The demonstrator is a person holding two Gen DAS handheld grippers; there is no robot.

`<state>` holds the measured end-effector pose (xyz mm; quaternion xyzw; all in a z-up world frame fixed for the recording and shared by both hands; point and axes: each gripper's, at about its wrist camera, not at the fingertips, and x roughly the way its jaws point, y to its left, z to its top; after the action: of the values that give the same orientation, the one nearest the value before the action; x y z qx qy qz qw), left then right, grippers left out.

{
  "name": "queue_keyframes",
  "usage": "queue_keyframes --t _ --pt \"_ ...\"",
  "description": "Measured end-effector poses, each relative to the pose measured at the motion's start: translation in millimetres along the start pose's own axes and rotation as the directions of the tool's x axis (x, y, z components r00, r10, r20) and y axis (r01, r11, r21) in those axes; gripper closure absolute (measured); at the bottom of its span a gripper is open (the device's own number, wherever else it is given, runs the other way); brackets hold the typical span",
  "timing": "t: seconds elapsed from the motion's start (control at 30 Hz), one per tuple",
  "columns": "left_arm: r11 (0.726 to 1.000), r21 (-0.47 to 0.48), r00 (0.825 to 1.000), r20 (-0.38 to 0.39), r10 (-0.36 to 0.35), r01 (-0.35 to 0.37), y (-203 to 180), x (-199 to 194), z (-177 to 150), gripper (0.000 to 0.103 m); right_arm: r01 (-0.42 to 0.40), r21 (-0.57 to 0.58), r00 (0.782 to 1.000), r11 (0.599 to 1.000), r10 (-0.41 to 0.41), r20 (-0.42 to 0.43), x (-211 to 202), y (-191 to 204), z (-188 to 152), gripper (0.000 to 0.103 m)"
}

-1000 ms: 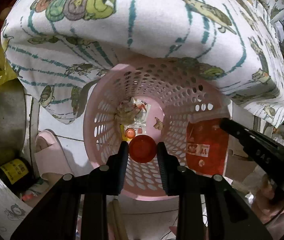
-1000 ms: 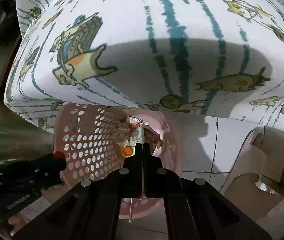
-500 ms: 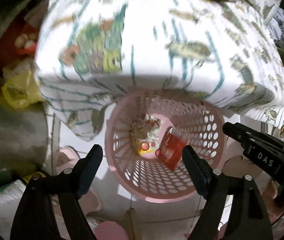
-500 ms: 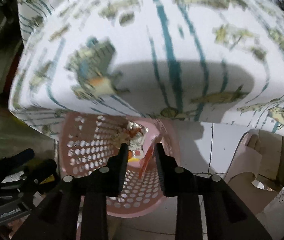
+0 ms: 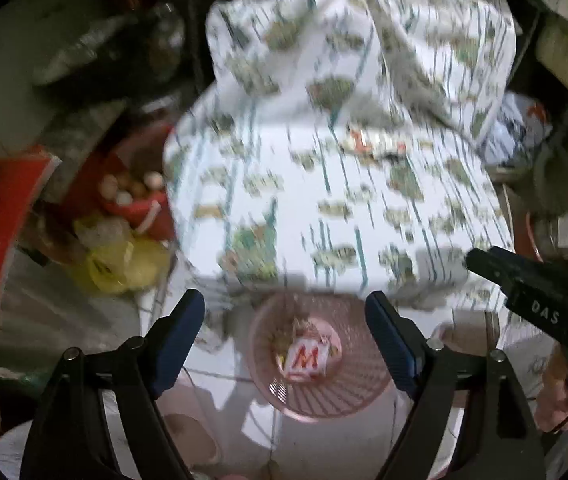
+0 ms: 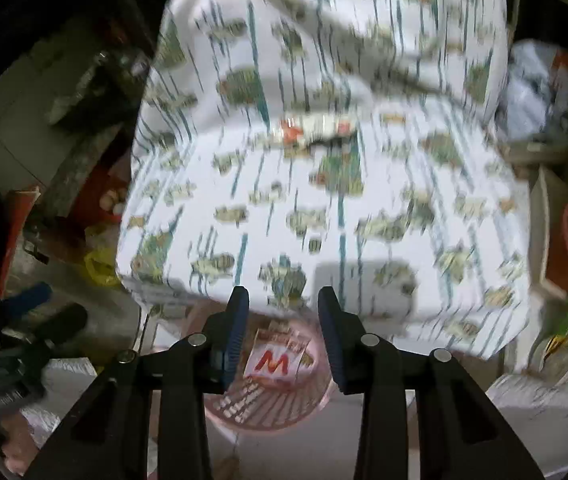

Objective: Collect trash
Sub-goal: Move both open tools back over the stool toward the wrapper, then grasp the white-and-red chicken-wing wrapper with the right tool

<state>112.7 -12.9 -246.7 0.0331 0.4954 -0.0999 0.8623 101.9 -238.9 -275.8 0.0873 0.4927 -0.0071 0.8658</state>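
Yellow plastic bag (image 5: 122, 268) at far left, beside a red bag of eggs (image 5: 136, 196). Left gripper (image 5: 285, 314) next, fingers (image 5: 180, 328) spread wide, holding nothing. Between them, lower down, pink perforated basket (image 5: 358, 394) on the floor, tucked partly under the cloth-covered bench (image 5: 324, 200); inside, white wrapper with a red M (image 5: 304, 358) atop other trash. Right gripper (image 6: 284, 308) above the same basket, fingers (image 6: 236, 320) parting, nothing between. More blurred trash (image 5: 376, 144) on the bench.

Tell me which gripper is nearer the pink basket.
Right, seemingly. Both hover above the pink basket; the right gripper, jaws opening and empty, sees it larger than the left gripper.
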Motion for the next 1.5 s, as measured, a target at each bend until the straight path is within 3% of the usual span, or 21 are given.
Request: queue_keyframes --t 0.2,0.33,0.53,0.83,0.97,1.1,1.2,1.3,1.43,1.5 --pt "1.000 -0.011 0.998 0.065 0.000 0.001 6.9 -17.1 11.3 0.018 -0.028 0.015 0.998 0.999 0.027 0.049 -13.2 -4.0 4.4 0.063" --pt "1.000 -0.010 0.994 0.108 0.008 -0.007 5.8 -21.7 12.4 0.007 -0.052 0.037 0.996 0.998 0.049 0.075 -16.8 -8.1 6.7 0.063" --pt "1.000 -0.005 0.990 0.142 0.024 -0.023 5.7 -27.3 26.5 0.001 -0.083 0.124 0.989 0.989 0.066 0.134 -28.2 -30.2 20.7 0.059" --pt "0.999 0.041 0.985 0.170 -0.002 -0.005 1.5 -20.9 98.1 0.001 -0.107 0.254 0.983 0.961 0.065 0.169 -32.3 -72.6 47.5 0.058" --pt "0.999 -0.017 0.983 0.183 -0.027 0.030 15.9 3.0 115.6 0.001 -0.153 0.322 0.985 0.934 0.118 0.126 -10.5 -84.5 61.4 0.058" --pt "1.000 -0.024 0.993 0.119 0.000 0.002 25.9 37.4 122.5 0.001 -0.181 0.413 0.983 0.892 0.163 0.079 28.5 -97.0 87.6 0.058" --pt "0.999 0.000 0.993 0.110 0.041 -0.041 27.9 56.9 129.8 0.001 -0.132 0.424 0.991 0.896 0.126 0.044 61.8 -99.0 109.2 0.058" --pt "0.999 -0.006 0.996 0.077 0.036 -0.036 34.3 73.9 135.3 0.001 -0.123 0.427 0.991 0.896 0.130 0.012 104.2 -101.0 125.7 0.058" --pt "0.997 -0.076 0.999 0.039 -0.003 0.006 52.4 84.9 137.8 0.001 -0.069 0.480 0.997 0.875 0.075 0.008 150.9 -114.5 134.4 0.059" --pt "0.995 -0.099 0.999 0.038 -0.006 0.009 59.3 85.6 139.1 0.001 -0.113 0.497 0.992 0.860 0.128 0.004 170.8 -118.1 138.0 0.061"
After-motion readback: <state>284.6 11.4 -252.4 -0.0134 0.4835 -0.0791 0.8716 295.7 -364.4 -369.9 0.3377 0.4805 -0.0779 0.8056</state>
